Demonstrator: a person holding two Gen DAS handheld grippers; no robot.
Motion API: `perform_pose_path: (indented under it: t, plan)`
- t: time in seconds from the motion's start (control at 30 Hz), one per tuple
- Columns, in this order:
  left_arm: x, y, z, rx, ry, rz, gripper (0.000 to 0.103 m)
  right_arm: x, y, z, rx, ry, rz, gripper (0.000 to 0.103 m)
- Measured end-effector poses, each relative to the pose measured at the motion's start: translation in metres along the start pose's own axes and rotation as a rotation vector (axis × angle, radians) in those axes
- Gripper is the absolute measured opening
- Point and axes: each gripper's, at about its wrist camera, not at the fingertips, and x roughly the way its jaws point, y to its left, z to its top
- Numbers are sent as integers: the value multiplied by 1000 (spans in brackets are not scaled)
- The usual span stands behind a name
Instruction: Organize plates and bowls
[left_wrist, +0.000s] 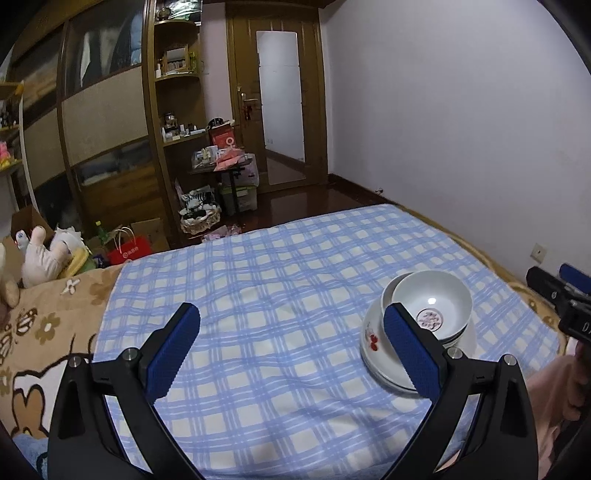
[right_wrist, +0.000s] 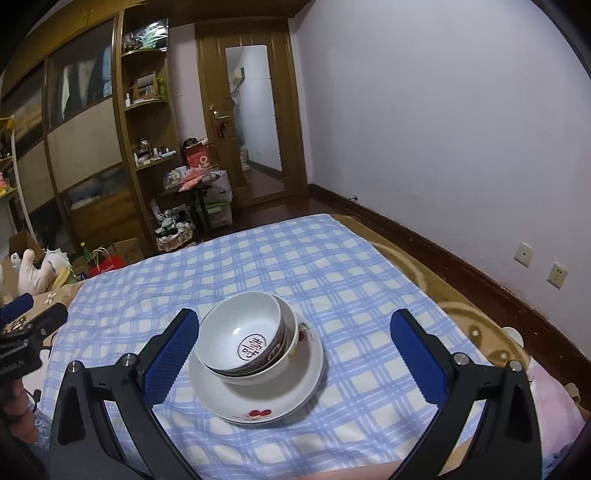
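Two white bowls (right_wrist: 243, 338) sit nested, slightly tilted, on stacked white plates (right_wrist: 258, 391) with red fruit prints, all resting on a blue checked cloth (right_wrist: 332, 280). My right gripper (right_wrist: 295, 354) is open; the stack lies between its blue pads, nearer the left pad, with no pad pressing on it. In the left wrist view the same bowls (left_wrist: 432, 304) and plates (left_wrist: 373, 347) stand at the right, partly hidden behind the right pad. My left gripper (left_wrist: 291, 347) is open over bare cloth, nothing between its fingers.
The cloth (left_wrist: 258, 295) covers a bed with a brown patterned blanket (left_wrist: 40, 325). Plush toys (left_wrist: 40, 254) lie at the far left. Beyond the bed are a cluttered side table (left_wrist: 225, 162), a wardrobe, a wooden door (left_wrist: 280, 103) and a bare wall with sockets (right_wrist: 557, 275).
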Motion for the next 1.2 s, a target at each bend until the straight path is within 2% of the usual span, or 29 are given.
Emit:
perform_pose_path:
  t: [0.23,0.6,1.2]
  plan:
    - [15,0,-4,-9,34,-6,98,20,3,-10,-4,77,-8,103]
    - [40,-7,-10,2,100,-25,98,33,10,-10,-23,108,-16,103]
    - [39,-9,-10,14,107,1,98,32,12,-11,-29,112,-37,103]
